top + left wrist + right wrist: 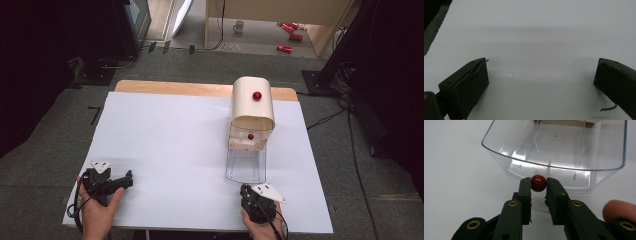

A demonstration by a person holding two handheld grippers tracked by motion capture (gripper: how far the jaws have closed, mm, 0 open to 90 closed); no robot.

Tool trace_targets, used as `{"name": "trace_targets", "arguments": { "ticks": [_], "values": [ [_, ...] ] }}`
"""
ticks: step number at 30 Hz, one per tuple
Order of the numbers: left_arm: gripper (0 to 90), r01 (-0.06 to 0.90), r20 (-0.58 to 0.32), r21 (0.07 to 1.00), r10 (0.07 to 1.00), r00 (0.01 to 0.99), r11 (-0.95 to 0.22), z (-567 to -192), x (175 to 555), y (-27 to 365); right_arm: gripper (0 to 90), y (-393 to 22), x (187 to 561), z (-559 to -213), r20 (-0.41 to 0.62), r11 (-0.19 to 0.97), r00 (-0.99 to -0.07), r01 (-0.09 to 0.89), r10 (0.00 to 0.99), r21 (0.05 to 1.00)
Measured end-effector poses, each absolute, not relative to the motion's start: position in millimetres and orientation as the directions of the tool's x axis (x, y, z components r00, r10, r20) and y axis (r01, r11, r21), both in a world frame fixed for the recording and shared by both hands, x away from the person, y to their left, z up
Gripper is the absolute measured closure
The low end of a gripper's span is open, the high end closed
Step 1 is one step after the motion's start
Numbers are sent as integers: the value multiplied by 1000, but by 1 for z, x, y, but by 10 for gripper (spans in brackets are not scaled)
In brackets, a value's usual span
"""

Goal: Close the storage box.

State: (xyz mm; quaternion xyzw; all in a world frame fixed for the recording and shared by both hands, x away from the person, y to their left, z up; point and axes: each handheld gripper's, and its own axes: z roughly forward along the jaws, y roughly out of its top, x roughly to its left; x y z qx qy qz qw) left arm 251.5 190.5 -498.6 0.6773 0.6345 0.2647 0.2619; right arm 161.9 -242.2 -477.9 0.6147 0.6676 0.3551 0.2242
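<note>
Three views, going one at a time:

High view, scene: a cream dispenser [252, 112] with a red knob on top stands at the far right of the white surface [165, 145], and a clear drawer [245, 165] lies pulled out in front of it, toward the person.

High view, hands: left gripper [126, 179] rests near the bottom left edge, well apart from everything. Right gripper [245, 190] sits just at the near end of the drawer, hand coming in from the bottom, pointing away toward the dispenser.

Left gripper view: jaws stand wide apart with nothing between them, just bare white surface ahead. Looks parked and low to the sheet.

Right gripper view: jaws are clamped on a small red ball [538, 183], pinched right at the tips, just outside the near wall of the drawer [554, 157]. The drawer looks empty inside. A fingertip [617, 207] shows at the right edge.

Progress: my guess is the pick is done, ball's secured. What's left is probably carrying it over the rim and dropping it in, maybe pushing the drawer shut after.

Pose: right gripper roughly level, tips aimed at the drawer wall, so it'd need a lift to clear the rim.
</note>
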Motion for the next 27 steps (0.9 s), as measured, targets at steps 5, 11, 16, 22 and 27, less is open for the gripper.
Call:
{"name": "trace_targets", "arguments": {
  "ticks": [5,11,16,22,27],
  "values": [
    [0,721,26,691,998,55,-58,-499,251,191,745,-241,165,-484,140,-19,-128,667,982,744],
    [0,721,26,691,998,55,-58,-499,251,191,748,-240,167,-485,135,-16,-130,663,982,749],
    [0,721,26,691,998,55,-58,-499,251,190,748,-240,169,-484,140,-17,-131,667,982,745],
    [0,721,26,691,998,55,-58,-499,251,190,748,-243,174,-477,137,-16,-134,657,982,754],
    [0,721,26,691,998,55,-58,-499,251,190,748,-246,182,-474,128,-11,-132,653,983,757]
  ]
}}
